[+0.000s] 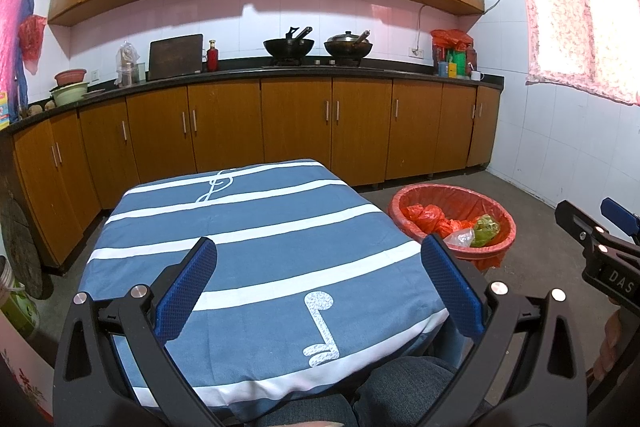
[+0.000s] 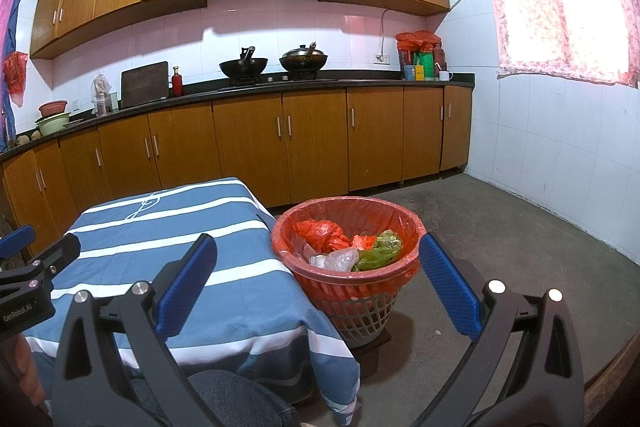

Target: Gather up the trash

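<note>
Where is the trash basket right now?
The trash basket stands on the floor just right of the striped table, between the right gripper's open fingers in the right wrist view.

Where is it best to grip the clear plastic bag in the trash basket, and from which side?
Grip the clear plastic bag at its raised crumpled fold, coming from above, since the basket wall blocks a sideways approach. It lies loosely on top, at the near side, beside the green bag. The right gripper, jaws open and empty, seems closer than the left gripper.
</note>
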Action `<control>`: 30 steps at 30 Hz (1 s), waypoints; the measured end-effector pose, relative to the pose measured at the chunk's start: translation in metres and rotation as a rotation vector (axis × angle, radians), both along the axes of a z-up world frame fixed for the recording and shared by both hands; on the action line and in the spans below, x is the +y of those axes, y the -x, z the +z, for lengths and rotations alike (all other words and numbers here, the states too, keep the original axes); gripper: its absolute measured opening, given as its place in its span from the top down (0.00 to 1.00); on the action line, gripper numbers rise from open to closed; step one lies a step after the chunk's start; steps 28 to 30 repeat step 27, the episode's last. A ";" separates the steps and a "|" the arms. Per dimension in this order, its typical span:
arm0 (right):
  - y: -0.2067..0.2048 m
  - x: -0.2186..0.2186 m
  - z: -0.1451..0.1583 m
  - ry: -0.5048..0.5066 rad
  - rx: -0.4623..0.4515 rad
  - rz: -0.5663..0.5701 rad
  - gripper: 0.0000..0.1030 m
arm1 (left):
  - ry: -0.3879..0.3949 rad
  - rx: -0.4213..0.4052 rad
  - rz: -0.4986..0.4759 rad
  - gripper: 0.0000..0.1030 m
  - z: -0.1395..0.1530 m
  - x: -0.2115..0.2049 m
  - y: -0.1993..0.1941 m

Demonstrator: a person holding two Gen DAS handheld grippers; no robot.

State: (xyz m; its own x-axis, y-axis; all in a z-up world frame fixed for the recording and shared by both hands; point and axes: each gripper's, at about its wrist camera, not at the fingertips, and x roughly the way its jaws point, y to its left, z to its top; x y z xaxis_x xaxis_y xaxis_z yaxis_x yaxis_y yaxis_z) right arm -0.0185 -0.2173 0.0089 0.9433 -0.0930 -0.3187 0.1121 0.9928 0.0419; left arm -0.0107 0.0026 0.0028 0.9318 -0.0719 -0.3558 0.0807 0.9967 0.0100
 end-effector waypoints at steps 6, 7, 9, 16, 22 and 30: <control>0.000 0.000 0.000 0.000 0.000 0.000 0.04 | 0.001 0.003 -0.001 0.02 -0.004 -0.003 0.001; 0.000 -0.001 0.000 0.000 0.000 0.001 0.04 | 0.002 0.003 -0.001 0.02 -0.004 -0.003 0.001; 0.000 0.000 0.000 0.000 0.000 0.001 0.04 | 0.002 0.004 -0.001 0.02 -0.004 -0.003 0.001; 0.000 0.000 0.000 -0.001 0.000 0.000 0.04 | 0.001 0.006 -0.003 0.02 -0.009 -0.005 0.001; 0.000 -0.001 0.001 -0.002 0.000 0.000 0.04 | 0.004 0.013 -0.001 0.02 -0.011 -0.006 0.001; 0.000 -0.001 0.001 -0.002 0.001 0.000 0.04 | 0.006 0.021 -0.005 0.02 -0.012 -0.007 0.001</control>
